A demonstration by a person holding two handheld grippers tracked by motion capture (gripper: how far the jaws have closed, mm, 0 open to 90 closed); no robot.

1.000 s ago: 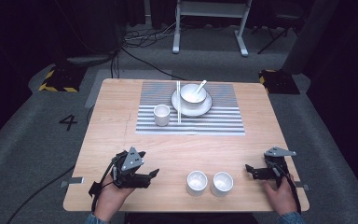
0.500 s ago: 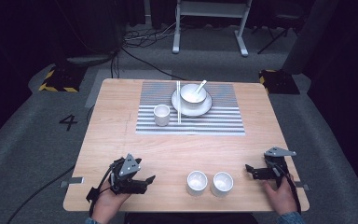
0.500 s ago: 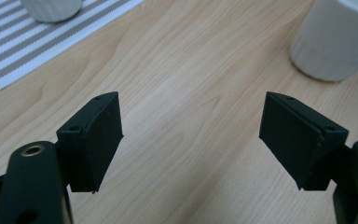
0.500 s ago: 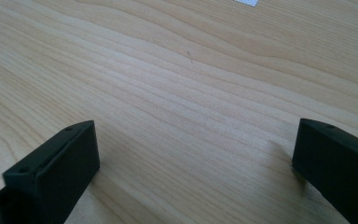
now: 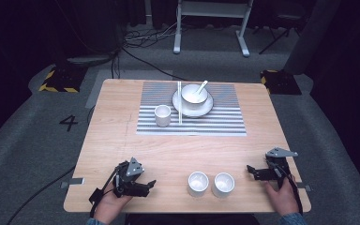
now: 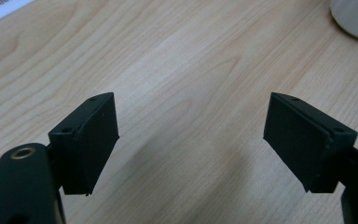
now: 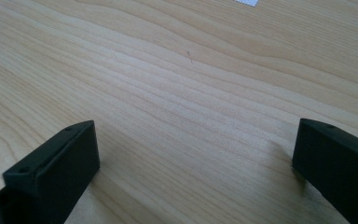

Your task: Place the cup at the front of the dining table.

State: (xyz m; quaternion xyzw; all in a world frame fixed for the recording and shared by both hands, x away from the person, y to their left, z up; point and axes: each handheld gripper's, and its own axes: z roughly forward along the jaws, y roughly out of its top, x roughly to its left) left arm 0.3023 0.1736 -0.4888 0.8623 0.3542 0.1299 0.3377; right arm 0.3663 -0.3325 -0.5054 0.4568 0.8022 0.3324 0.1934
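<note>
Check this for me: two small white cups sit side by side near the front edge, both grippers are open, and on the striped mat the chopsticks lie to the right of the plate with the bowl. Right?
One thing is off: in the high view the chopsticks lie to the left of the plate, between it and the cup on the mat. The rest holds: two small white cups sit side by side near the front edge, and the left gripper and right gripper are both open.

- The right tool (image 7: 193,175) is seen with its two black jaws spread wide apart, nothing held between them
- Pale wood-grained desk (image 7: 182,93) is seen beneath and beyond the jaws
- A striped corner of a mat (image 7: 248,2) is glimpsed at the top edge
</note>
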